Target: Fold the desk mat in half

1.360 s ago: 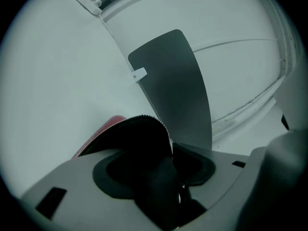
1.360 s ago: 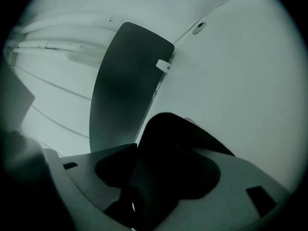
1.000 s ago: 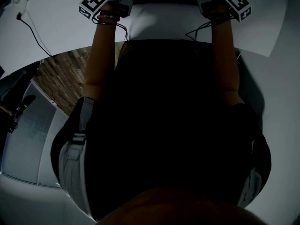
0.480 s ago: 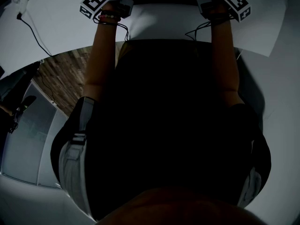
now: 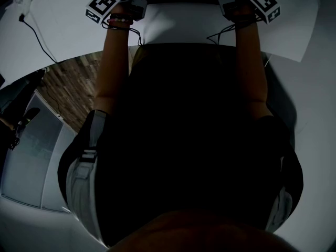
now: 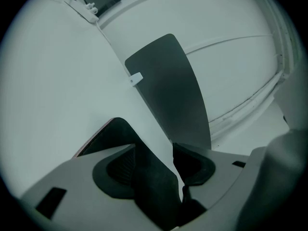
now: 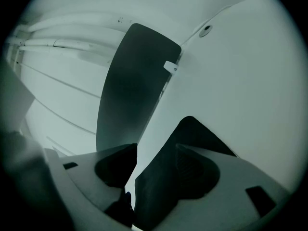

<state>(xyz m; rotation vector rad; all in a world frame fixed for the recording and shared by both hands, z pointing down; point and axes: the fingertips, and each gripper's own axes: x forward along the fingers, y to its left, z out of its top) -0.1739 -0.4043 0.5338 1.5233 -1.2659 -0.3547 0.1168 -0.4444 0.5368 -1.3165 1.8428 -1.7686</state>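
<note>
Left claw (image 6: 177, 177) and right claw (image 7: 131, 177) each pinch the pale desk mat (image 6: 67, 81) by its edge. In the head view, the person's dark torso (image 5: 194, 140) fills most of the frame, and the claw tips are cut off at the top.

A plain indoor workroom: white table (image 5: 63, 30), wood-plank floor (image 5: 71, 91), trailing cable (image 5: 38, 35).

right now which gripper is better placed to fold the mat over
Neither leads: left gripper and right gripper are both shut on the desk mat, level at opposite ends; probably move both together.
</note>
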